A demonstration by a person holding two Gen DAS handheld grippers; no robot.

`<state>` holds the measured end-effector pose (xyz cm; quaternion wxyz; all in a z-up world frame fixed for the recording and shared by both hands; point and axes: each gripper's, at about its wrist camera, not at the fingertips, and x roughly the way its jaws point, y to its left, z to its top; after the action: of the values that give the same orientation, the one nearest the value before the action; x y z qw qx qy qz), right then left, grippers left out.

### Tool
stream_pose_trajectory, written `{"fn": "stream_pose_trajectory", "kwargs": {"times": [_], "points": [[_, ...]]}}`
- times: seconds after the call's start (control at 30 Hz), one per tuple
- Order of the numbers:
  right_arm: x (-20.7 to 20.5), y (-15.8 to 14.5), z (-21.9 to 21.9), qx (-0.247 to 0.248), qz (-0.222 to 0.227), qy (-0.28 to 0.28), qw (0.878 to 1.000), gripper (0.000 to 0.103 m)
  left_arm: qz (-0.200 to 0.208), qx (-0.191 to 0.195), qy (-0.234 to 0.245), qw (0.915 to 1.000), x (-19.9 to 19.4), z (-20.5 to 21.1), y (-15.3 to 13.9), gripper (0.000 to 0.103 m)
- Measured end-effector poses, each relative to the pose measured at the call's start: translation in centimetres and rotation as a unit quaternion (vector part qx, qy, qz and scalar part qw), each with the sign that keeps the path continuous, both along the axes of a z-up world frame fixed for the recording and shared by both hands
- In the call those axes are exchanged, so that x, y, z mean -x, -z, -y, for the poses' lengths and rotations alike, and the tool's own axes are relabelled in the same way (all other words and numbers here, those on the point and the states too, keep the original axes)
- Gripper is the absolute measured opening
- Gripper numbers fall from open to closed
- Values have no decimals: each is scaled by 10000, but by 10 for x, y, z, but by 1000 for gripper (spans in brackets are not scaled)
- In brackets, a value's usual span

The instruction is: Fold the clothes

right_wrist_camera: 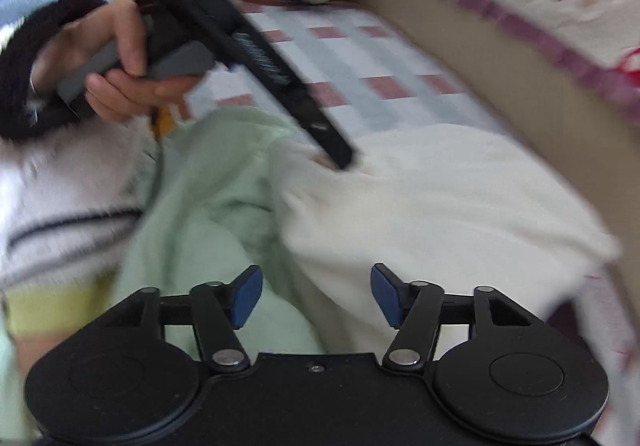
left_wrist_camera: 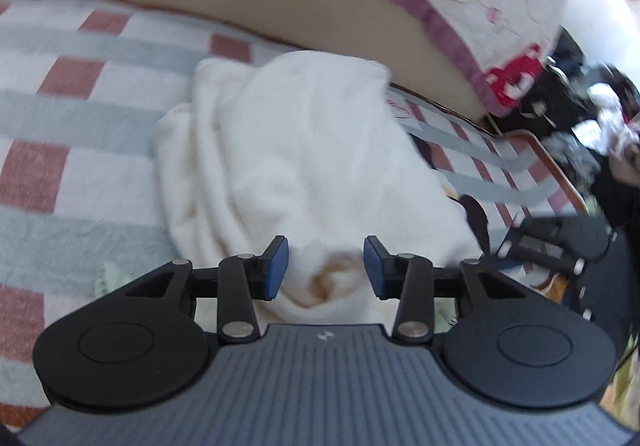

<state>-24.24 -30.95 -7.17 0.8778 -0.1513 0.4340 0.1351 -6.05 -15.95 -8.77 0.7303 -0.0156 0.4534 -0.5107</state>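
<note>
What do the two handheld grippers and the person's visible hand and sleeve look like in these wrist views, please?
Both the left gripper and the right gripper have black linkage arms with silver pivot pins, blue finger pads and round black discs on each side. The left body is ribbed grey; the right is plain black. The left hand is bare, in a fuzzy black cuff on a white striped sleeve.

Fluffy cream fleece garment (left_wrist_camera: 304, 166); soft mint-green fleece (right_wrist_camera: 208, 206); napped checked cotton bedcover (left_wrist_camera: 80, 94); matt black plastic gripper (left_wrist_camera: 326, 266) (blue rubbery pads (left_wrist_camera: 276, 266), bright metal rivets).
</note>
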Motion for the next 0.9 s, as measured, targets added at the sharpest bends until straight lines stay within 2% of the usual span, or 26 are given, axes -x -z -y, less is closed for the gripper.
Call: {"fn": "stream_pose_trajectory", "kwargs": {"times": [0.13, 0.2, 0.23, 0.27, 0.37, 0.4, 0.43, 0.47, 0.53, 0.57, 0.73, 0.8, 0.9], "points": [[32, 12, 36, 363, 196, 1100, 9931, 66, 136, -186, -53, 9997, 5, 7, 1, 42], [39, 21, 47, 200, 153, 1504, 9883, 66, 142, -219, -130, 9996, 6, 6, 1, 49], [42, 26, 51, 73, 113, 1642, 9863, 66, 177, -253, -177, 9994, 7, 7, 2, 58], [43, 30, 54, -54, 69, 1729, 9849, 66, 248, -322, -173, 9990, 10, 9, 3, 66], [42, 43, 46, -341, 34, 1590, 9867, 66, 542, -702, 16, 9961, 21, 24, 14, 68], [41, 46, 43, -384, 75, 1562, 9870, 69, 649, -859, 107, 9941, 25, 31, 19, 68], [42, 47, 46, -400, 131, 1649, 9854, 72, 811, -1044, 108, 9912, 29, 37, 23, 65], [42, 47, 49, -416, 186, 1737, 9838, 76, 1000, -1242, 67, 9872, 34, 43, 27, 46], [42, 48, 54, -448, 296, 1911, 9801, 77, 1370, -1552, -29, 9783, 42, 51, 32, 25], [43, 49, 56, -464, 352, 1998, 9781, 77, 1558, -1636, -77, 9741, 48, 52, 30, 21], [44, 51, 69, -542, 627, 2428, 9665, 77, 2424, -2087, -650, 9452, 84, 52, 20, 18], [45, 53, 72, -519, 710, 2538, 9633, 64, 2512, -2217, -705, 9395, 87, 53, 23, 18], [43, 57, 61, -116, 558, 2289, 9718, 50, 2644, -2411, -787, 9305, 90, 55, 27, 18]]}}
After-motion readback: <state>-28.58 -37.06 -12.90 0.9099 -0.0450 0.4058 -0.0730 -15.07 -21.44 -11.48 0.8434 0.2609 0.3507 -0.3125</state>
